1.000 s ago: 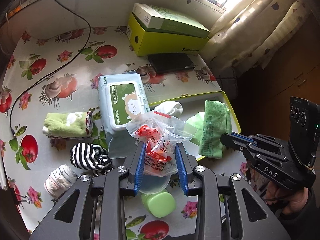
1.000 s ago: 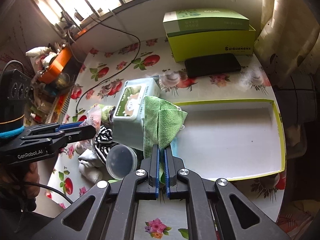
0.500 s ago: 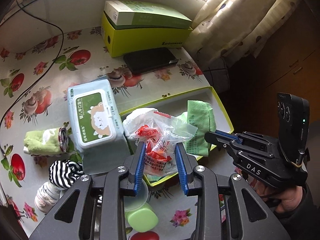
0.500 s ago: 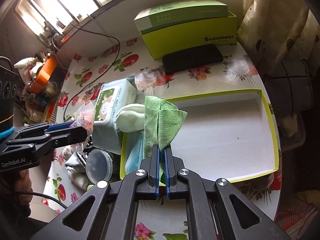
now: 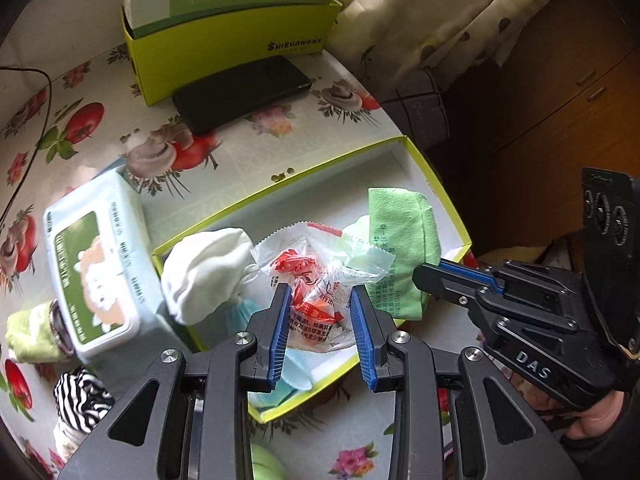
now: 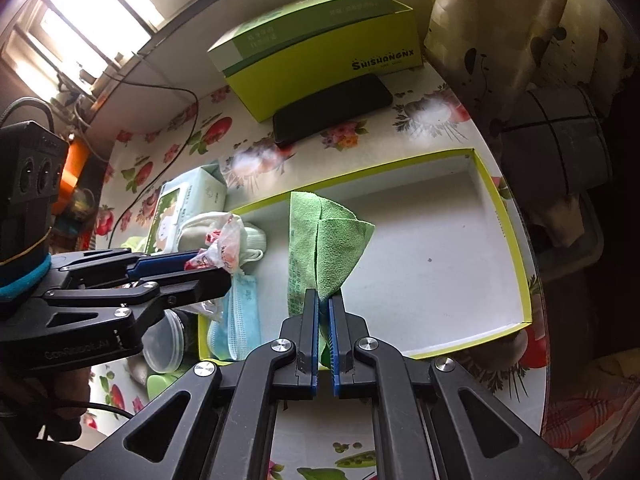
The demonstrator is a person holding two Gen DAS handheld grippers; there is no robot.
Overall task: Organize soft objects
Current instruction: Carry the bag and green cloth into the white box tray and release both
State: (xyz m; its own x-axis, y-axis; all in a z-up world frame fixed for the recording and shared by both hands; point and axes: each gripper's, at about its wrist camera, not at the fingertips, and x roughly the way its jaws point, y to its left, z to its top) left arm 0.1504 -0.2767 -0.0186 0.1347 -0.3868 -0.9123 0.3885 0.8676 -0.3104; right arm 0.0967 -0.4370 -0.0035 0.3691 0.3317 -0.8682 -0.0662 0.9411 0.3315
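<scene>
1. Left wrist view: our left gripper (image 5: 322, 322) holds a clear candy bag (image 5: 320, 280) with red sweets inside. The blue pads press on the bag from both sides, so the jaws sit partway apart with the bag squeezed between them.
2. The bag hangs over the near end of the open yellow-edged box (image 5: 416, 160). The box lies right under the jaws, so we think the next move is straight down.
3. In that end of the box we see a white sock (image 5: 200, 272) and a blue face mask (image 5: 292, 368). The bag hangs just above them.
4. Right wrist view: our right gripper (image 6: 324, 316) pinches a green cloth (image 6: 324, 248). The jaws are almost together, with only the thin cloth between them.
5. The cloth sticks out away from the jaws, with its long side pointing to the far wall of the box. It is over the middle of the box, and the white floor to its right is bare.
6. The left gripper is nearer the full end, and the right one is nearer the bare part.
7. A wet wipes pack (image 5: 96, 268), a striped sock (image 5: 80, 396) and a green sock (image 5: 28, 332) lie outside the box, on the left gripper's side.
</scene>
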